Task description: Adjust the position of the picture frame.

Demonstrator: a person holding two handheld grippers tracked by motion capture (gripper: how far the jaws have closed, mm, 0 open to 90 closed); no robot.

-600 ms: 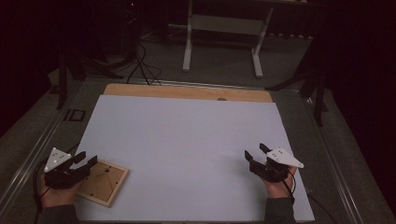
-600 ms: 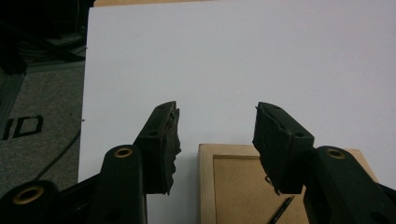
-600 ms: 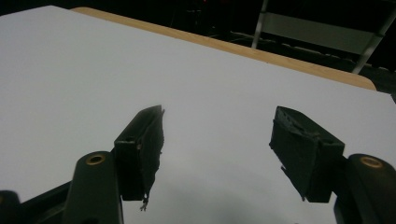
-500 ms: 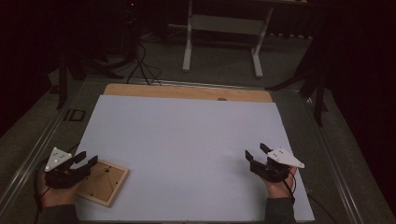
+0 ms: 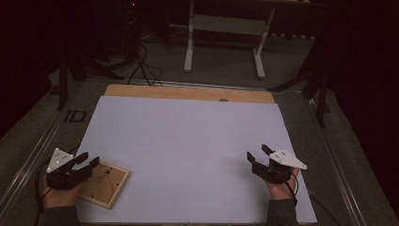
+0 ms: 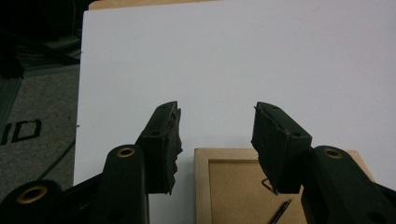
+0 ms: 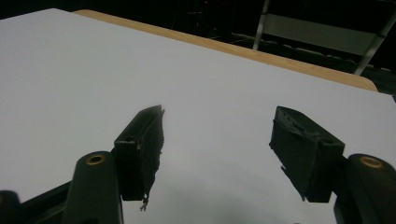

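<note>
Left claw (image 5: 87, 160) spread, nothing between its black, ragged-edged pads. Frame (image 5: 101, 184): square, pale wood rim around a brown fibreboard back with small metal clips, lying flat on the matte white surface (image 5: 188, 141) just under and ahead of that claw. Right claw (image 5: 258, 154) spread, well apart, over bare sheet.

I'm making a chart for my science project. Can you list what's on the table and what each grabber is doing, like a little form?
table: white sheet over a wooden board
thing on it: wooden picture frame, lying back side up near the front left corner
left gripper: jaws open, over the frame's edge, not pressing on it
right gripper: jaws open, nothing between them, over bare white sheet
hands: left hand and right hand each hold one gripper
</note>
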